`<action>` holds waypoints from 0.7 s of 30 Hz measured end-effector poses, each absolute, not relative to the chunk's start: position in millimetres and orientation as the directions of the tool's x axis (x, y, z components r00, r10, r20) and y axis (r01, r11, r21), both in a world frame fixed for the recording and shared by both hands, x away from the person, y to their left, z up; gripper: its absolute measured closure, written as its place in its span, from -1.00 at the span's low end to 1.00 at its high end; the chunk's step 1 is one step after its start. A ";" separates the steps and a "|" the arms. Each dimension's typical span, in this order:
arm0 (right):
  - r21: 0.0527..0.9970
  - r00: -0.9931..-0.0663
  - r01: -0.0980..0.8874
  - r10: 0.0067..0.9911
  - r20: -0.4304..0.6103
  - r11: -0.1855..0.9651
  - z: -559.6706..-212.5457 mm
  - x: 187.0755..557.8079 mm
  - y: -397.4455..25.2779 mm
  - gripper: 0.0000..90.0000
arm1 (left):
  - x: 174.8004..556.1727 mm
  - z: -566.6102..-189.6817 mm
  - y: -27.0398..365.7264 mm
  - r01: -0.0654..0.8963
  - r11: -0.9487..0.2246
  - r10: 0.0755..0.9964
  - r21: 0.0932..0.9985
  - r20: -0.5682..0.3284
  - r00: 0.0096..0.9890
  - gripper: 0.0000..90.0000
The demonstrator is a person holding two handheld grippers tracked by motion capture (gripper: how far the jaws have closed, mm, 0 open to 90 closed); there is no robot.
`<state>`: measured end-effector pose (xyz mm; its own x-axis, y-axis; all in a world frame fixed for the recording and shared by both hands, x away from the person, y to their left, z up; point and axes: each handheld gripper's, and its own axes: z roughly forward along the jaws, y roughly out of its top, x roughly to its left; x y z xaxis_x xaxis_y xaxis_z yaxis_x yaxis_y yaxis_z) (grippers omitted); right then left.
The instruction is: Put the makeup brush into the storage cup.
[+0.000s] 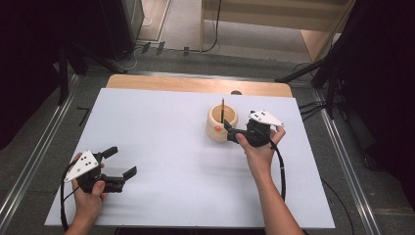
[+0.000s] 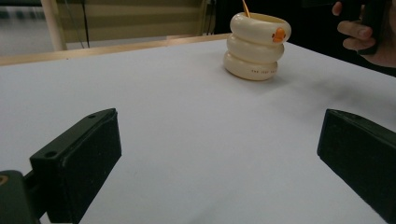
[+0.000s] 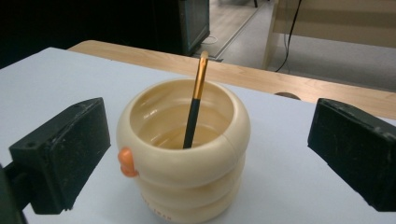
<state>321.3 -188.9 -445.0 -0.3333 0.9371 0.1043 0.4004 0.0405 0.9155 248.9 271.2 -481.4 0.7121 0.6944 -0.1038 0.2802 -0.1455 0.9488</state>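
A cream ribbed cup (image 1: 219, 125) with a small orange knob stands right of the middle of the white sheet (image 1: 166, 142). A thin brush (image 1: 222, 110) with a black and gold handle leans inside it. My right gripper (image 1: 229, 131) is open at the cup's right side, jaws pointing left. In the right gripper view the cup (image 3: 187, 158) sits between the two spread jaws of the right gripper (image 3: 205, 140), with the brush (image 3: 196, 98) rising from it. My left gripper (image 1: 121, 162) is open near the front left corner, holding nothing. The left gripper view shows the cup (image 2: 256, 44) far ahead.
The wooden table edge (image 1: 195, 84) shows beyond the sheet. Dark stands and cables (image 1: 333, 73) sit on the floor at the right, and more stand legs (image 1: 73, 63) at the left. A hand (image 2: 362, 32) appears beside the cup in the left gripper view.
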 end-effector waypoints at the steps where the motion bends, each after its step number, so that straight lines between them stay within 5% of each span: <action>1: 0.916 -0.338 0.398 0.936 0.101 0.045 -446.1 319.2 -190.5 -1.00 | 248.9 -481.5 271.0 0.280 -0.145 0.695 0.949 -0.104 0.712 -1.00; 21: 0.919 -0.353 0.392 0.929 0.111 0.040 -465.8 282.6 -215.1 -1.00 | 248.4 -481.9 270.3 0.279 -0.142 0.693 0.950 -0.106 0.714 -1.00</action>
<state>282.6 -215.1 -465.8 -0.3530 0.9290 0.1108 0.3923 0.0395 0.9190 248.4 270.3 -481.9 0.7135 0.6925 -0.1064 0.2794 -0.1420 0.9496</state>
